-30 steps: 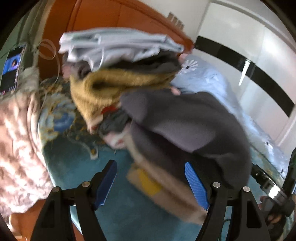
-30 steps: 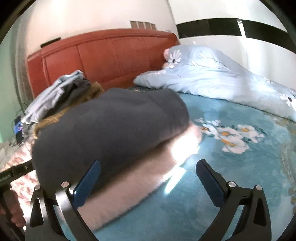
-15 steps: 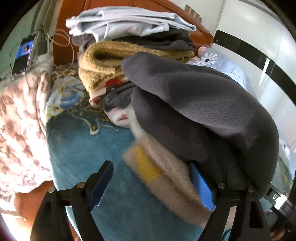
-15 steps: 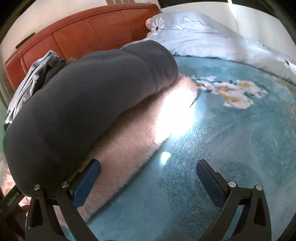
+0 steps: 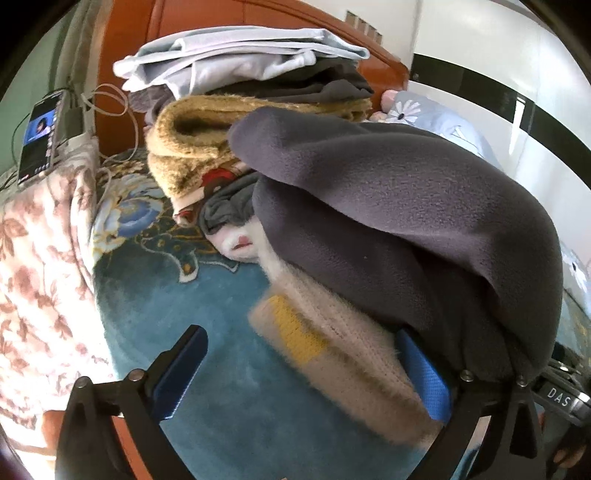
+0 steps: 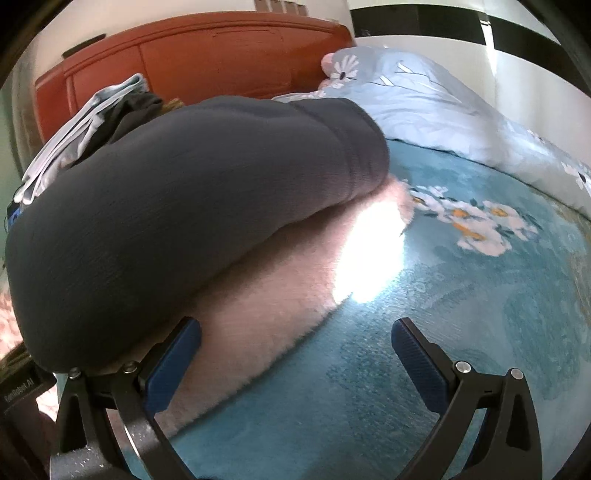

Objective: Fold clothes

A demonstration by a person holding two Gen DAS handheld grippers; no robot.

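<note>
A teal bedspread (image 6: 461, 332) with white and orange flowers covers the bed, and a bright patch of sunlight (image 6: 373, 258) falls across it. Behind stands a red-brown wooden headboard (image 6: 207, 55). A pale blue daisy-print duvet (image 6: 436, 110) lies bunched along the far side, against a white wall with a black band (image 6: 424, 18). A pink floral blanket (image 5: 40, 266) lies beside the bed, a lit phone (image 5: 38, 140) propped above it.

Two low, close views flanking one grey fleece (image 5: 406, 229) from opposite sides

Left claw (image 5: 306, 373) spread wide, fingers level. Right claw (image 6: 295, 365) likewise gaping, both low over the bed, gripping nothing.
</note>
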